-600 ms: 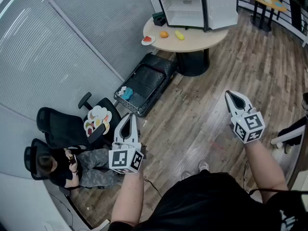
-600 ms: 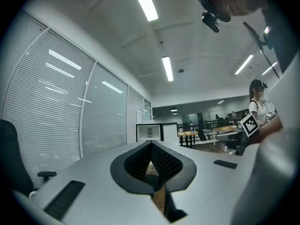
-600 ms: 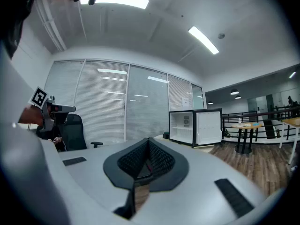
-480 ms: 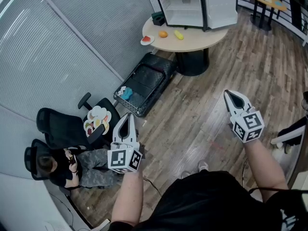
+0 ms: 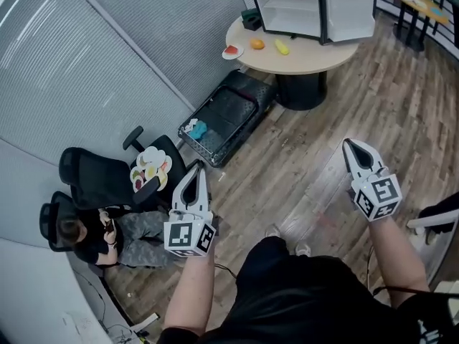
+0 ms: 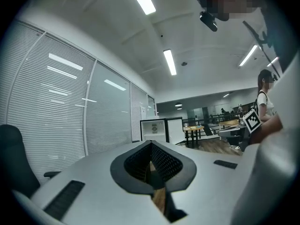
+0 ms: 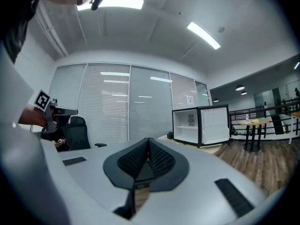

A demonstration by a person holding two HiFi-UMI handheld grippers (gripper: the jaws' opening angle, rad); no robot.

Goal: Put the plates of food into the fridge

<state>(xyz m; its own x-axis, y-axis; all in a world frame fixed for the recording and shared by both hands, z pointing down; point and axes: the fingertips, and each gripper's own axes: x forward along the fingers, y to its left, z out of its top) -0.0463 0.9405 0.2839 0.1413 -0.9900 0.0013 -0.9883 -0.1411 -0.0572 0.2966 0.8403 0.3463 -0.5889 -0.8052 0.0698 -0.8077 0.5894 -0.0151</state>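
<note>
Both tools are held level over the wooden floor (image 5: 301,170) in the lower half of the head view. The left gripper (image 5: 195,168) is seen at the lower centre-left with its jaws pressed together, and nothing is held between them. The right gripper (image 5: 350,144) is seen at the right, and its jaws are likewise closed on nothing.

A plate of food (image 5: 150,169), loaded with several coloured pieces, is found at centre left on the seat of a black office chair (image 5: 97,180), just up and left of the left gripper's tip. A small plate (image 5: 232,51) with something red on it is set at the left edge of the round table (image 5: 308,54) at the top of the frame. An orange (image 5: 257,44) and a yellow item (image 5: 282,47) are laid on the same table, near that plate.

The fridge (image 5: 292,6) is stood on the table at the top right, with its door (image 5: 349,9) swung wide open and its white inside shown.

A black case (image 5: 233,110) is laid open on the floor between the table and the chair. A seated person (image 5: 107,236) is seen at the lower left.
</note>
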